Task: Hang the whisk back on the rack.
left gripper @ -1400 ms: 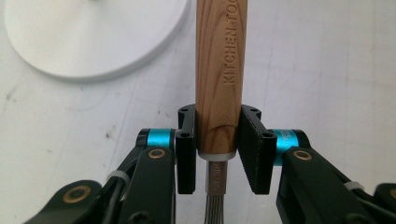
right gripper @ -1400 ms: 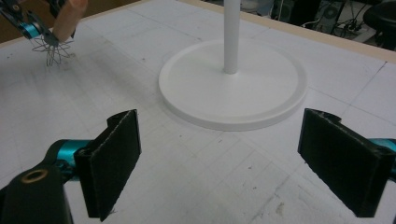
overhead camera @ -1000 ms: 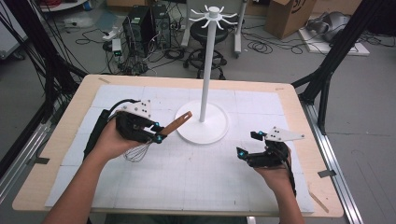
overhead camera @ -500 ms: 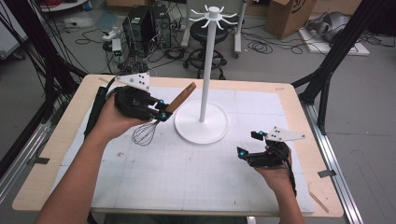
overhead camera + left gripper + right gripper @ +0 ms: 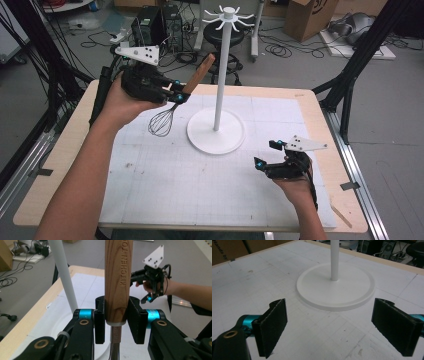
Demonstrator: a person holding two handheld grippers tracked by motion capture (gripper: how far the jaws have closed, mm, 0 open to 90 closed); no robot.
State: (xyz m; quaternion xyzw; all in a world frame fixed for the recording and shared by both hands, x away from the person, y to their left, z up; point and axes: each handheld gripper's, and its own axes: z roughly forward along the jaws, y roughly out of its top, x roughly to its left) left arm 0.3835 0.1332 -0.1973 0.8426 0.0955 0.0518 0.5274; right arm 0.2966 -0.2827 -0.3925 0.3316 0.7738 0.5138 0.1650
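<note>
**Inspector A:** High view first. The left gripper (image 5: pixel 176 93) sits in the upper left of the frame, its jaws pinching a whisk (image 5: pixel 176 105) at the lower end of the wooden handle. The handle slants up toward the white stand (image 5: pixel 220 75); the wire balloon hangs below, clear of the table (image 5: pixel 165 180). My judgement: the carry-to-hook step is in hand, the whisk lifted but not yet hung.

**Inspector B:** And the right gripper (image 5: pixel 267 154)?

**Inspector A:** Lower right of the frame, low over the table, jaws spread wide, holding nothing. The next move calls for raising the handle's top end to the ring of hooks (image 5: pixel 228 14) at the pole's head, at the frame's upper centre. Whether the handle has a hanging loop I cannot tell.

**Inspector B:** Left gripper view?

**Inspector A:** The ribbed black pads (image 5: pixel 136 322) press both sides of the whisk's handle (image 5: pixel 118 277), centre frame. Grained brown wood, round in section, lettering stamped along it, a pale collar at the base, then bundled steel wires below. The stand's smooth white pole (image 5: pixel 63 275) rises at upper left, just beside the handle but apart from it. The other gripper (image 5: pixel 152 277) shows at upper right.

**Inspector B:** Right gripper view?

**Inspector A:** Two ribbed black pads (image 5: pixel 273 326) stand far apart at the lower corners. Between them, upper centre, lies the stand's round base (image 5: pixel 352 293), a flat matte white disc with a raised lip, on a faintly gridded white mat (image 5: pixel 249 287).
</note>
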